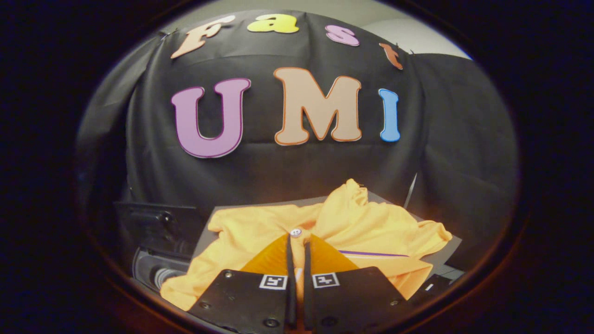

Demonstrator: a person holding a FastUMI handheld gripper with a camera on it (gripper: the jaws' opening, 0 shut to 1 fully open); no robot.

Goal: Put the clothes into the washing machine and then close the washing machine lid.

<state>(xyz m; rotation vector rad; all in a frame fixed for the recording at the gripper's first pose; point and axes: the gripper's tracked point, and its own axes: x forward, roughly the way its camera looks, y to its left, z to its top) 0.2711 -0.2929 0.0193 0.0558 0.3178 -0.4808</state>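
Note:
An orange shirt (371,222) lies crumpled on a grey board (446,253), one sleeve hanging off the board's left side toward the washing machine. My gripper (297,242) sits over the middle of the shirt with its fingers drawn close together. A thin fold of orange cloth shows in the narrow slit between them. A small white button (295,232) rests right at the fingertips. The fingers cover the part of the shirt beneath them.
To the left of the board and lower down is the dark washing machine, its round opening (155,273) showing and its lid (158,225) standing raised behind it. A thin grey rod (410,190) rises behind the board on the right.

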